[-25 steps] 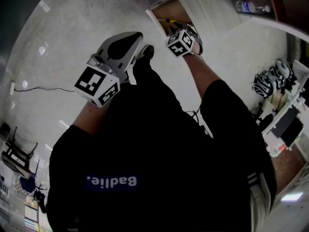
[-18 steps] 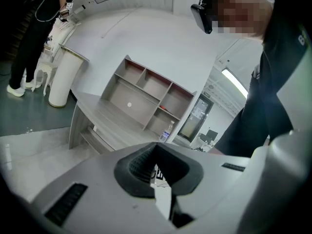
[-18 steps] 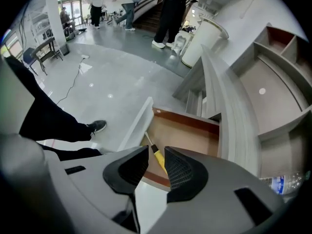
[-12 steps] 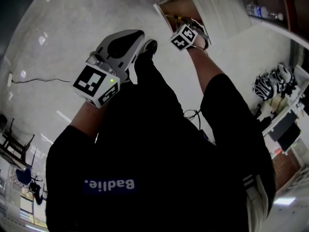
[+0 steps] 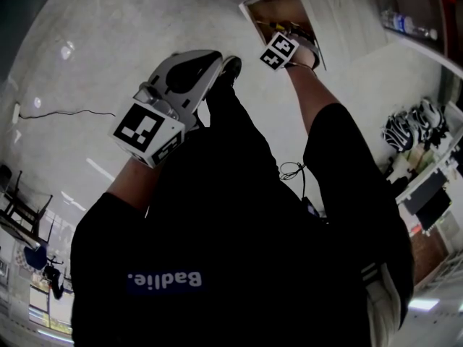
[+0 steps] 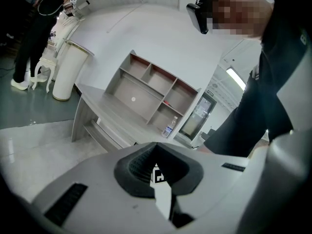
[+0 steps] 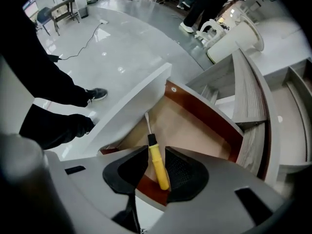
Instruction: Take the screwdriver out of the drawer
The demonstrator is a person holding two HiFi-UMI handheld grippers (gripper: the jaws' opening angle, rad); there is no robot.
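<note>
The right gripper was reaching down into the open drawer, its jaws drawn in to a narrow gap and clenched on the yellow handle of the screwdriver. The handle ran slantwise between the pads, against the left pad higher up and the right pad lower down. The metal shaft pointed away from the gripper over the drawer's pale floor, toward the white panel on the drawer's left. The butt of the handle showed across the red-brown near wall. Whether the tool rested on the floor of the drawer or hung just above it could not be told. Nothing else showed inside the drawer. The left gripper was clenched too, its dark pads meeting at the tips with nothing between them. In the head view it was held above the person's leg, well apart from the drawer, with its tips close to a dark shoe. The left gripper view looked toward a grey desk bearing a shelf unit of open compartments. A clear bottle stood at the foot of that unit.
</note>
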